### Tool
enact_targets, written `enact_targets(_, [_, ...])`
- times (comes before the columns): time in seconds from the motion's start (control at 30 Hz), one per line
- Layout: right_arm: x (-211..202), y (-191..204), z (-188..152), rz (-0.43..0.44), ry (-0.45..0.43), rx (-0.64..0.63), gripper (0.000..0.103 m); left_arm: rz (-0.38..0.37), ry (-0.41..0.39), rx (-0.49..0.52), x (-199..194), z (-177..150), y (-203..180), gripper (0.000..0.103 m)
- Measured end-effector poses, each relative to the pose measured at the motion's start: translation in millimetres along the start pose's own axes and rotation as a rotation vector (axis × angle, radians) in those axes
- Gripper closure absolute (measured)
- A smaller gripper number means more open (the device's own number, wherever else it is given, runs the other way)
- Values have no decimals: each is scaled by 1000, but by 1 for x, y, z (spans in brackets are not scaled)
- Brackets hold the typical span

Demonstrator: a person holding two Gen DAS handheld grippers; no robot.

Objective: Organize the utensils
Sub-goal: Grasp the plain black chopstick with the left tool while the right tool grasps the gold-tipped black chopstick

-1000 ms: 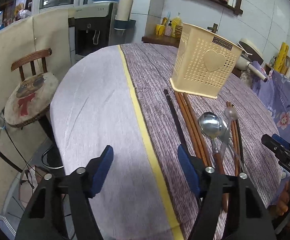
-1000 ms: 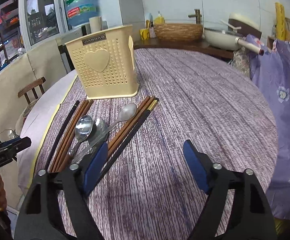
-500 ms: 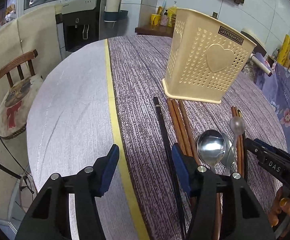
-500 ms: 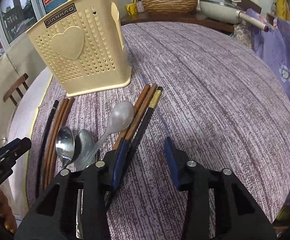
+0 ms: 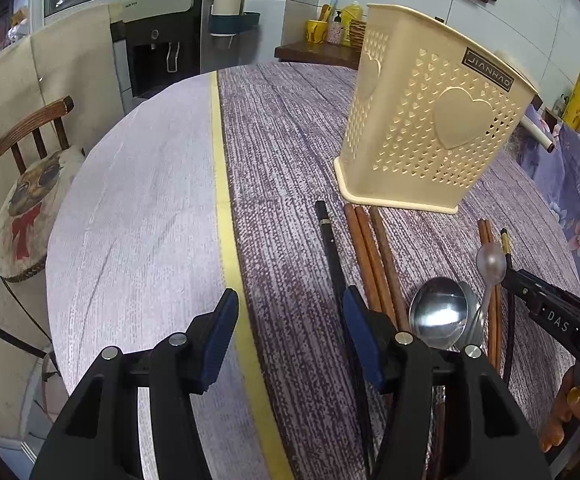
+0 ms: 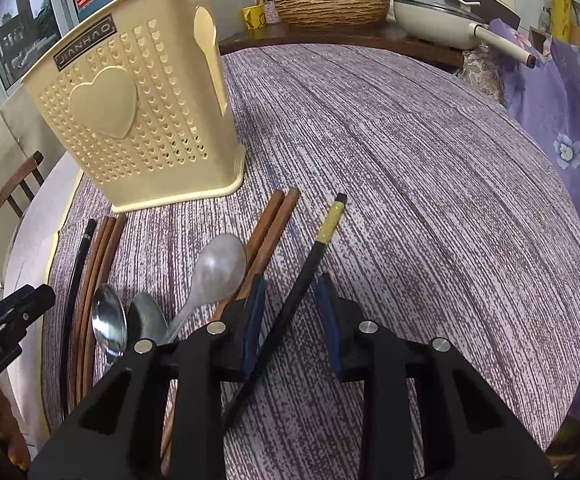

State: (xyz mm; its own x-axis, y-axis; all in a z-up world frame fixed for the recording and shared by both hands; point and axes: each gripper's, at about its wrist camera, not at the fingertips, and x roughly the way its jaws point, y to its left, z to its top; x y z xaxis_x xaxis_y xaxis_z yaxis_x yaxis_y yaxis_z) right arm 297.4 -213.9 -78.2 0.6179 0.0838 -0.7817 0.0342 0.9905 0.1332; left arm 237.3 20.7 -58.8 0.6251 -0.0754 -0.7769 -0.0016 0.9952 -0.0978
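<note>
The right gripper (image 6: 290, 312) stood low over the table with its blue pads (image 6: 253, 316) spread to either side of a black chopstick with a gold band (image 6: 309, 264); the jaws were parted and whether a pad touched the stick could not be told. That chopstick lay angled a little away from the pair of brown chopsticks (image 6: 268, 228) beside it, with bare purple tablecloth (image 6: 429, 208) running out to the table's far and right edges. Left of the brown pair lay a pale plastic spoon (image 6: 220, 268), then two steel spoons (image 6: 110, 320), then three brown chopsticks (image 6: 98, 264) and another black chopstick (image 6: 80, 256) nearest the yellow stripe. The cream perforated utensil holder (image 6: 138, 120) stood upright just beyond the chopstick tips. The left gripper (image 5: 290, 332) hung released and empty over the cloth, its right pad near the outer black chopstick (image 5: 331, 252), and the yellow stripe (image 5: 222, 184) ran between its fingers, with plain pale cloth reaching the left rim.
</note>
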Motion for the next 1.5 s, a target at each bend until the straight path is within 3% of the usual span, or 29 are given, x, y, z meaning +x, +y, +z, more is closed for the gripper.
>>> enact_targets(0.27, [3,3,4,-5,-3,-8,75,-11,45,15,21,11,-16,63])
enact_targets(0.47, [5,3,7,-5,-4,-13,75,72,31,55,31,17,-28,73])
enact_targets(0.7, [15,-3,20,4,-7,19,90,121,29,69,41,29,-29,93])
enact_targets(1.5, [17,17,15,-61,-37,-59,91,166,16,98,41,22,-39,94])
